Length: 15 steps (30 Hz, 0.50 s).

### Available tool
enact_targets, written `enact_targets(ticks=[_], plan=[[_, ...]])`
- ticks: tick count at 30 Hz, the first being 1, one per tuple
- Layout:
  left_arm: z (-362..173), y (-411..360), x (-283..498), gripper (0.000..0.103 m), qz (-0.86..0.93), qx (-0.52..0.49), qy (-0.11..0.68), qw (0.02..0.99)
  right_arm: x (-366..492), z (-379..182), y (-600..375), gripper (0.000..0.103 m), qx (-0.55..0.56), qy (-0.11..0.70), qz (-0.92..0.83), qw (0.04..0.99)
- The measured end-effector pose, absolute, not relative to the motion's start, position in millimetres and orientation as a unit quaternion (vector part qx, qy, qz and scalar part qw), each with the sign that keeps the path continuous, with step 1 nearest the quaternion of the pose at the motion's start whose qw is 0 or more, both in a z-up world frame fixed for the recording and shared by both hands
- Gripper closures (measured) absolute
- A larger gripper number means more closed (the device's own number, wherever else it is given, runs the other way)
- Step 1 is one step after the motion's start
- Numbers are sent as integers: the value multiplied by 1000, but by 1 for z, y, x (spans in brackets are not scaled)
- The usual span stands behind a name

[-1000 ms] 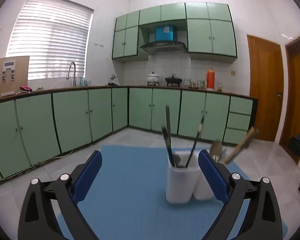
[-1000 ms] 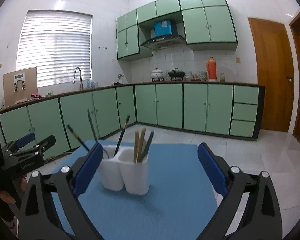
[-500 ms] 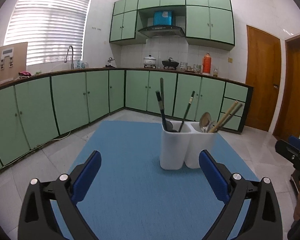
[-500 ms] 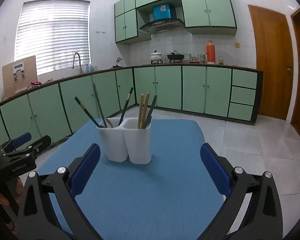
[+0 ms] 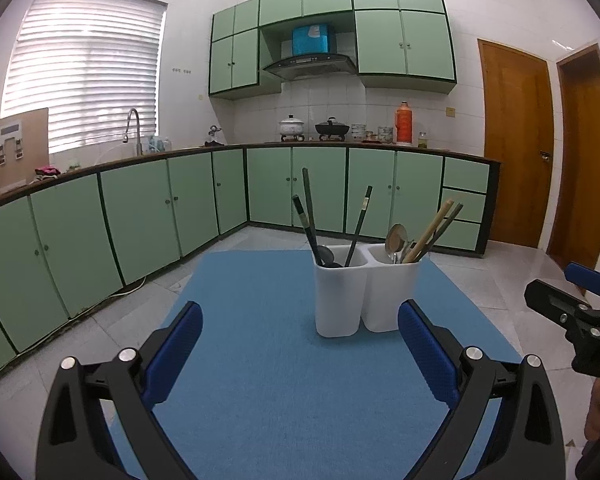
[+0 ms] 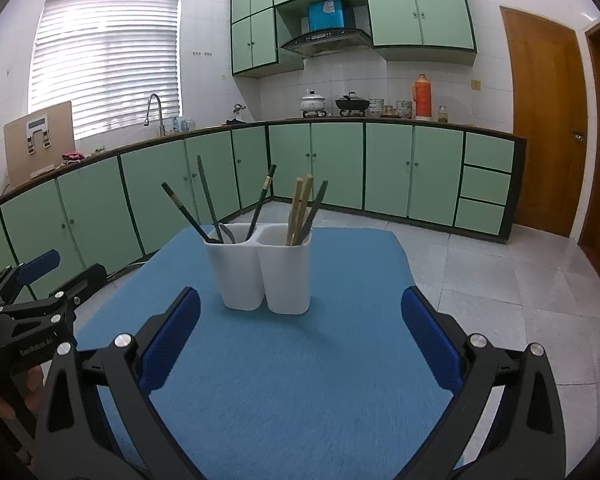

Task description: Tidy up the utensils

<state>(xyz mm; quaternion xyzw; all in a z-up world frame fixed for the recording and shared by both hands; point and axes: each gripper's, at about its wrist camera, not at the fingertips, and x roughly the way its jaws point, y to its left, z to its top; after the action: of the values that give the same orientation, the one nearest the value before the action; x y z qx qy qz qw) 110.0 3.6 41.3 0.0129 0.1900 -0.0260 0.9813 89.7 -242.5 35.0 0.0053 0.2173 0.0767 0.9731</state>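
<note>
Since both claws are hanging back from the white plastic two-compartment utensil holder (image 5: pixel 364 288) on the blue mat (image 5: pixel 260 360), this looks like a pause or a finish. The left gripper (image 5: pixel 300 344) is spread wide with nothing in it, same for the right gripper (image 6: pixel 300 332). Seen from the left one, the dark chopsticks (image 5: pixel 308 216) lean in the left compartment, while the pale wooden chopsticks (image 5: pixel 430 232) and a metal spoon (image 5: pixel 396 238) share the right one. Sorted by type, I'd guess, so they don't tangle. Nothing lies loose on the mat, so it's probably about done.
</note>
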Motion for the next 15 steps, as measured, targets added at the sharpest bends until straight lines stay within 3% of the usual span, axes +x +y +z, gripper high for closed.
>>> enact_targets(ticks=[15], plan=[[56,3,103,7,-34,1,198,980,86,46,-237,5,2,238,84,968]])
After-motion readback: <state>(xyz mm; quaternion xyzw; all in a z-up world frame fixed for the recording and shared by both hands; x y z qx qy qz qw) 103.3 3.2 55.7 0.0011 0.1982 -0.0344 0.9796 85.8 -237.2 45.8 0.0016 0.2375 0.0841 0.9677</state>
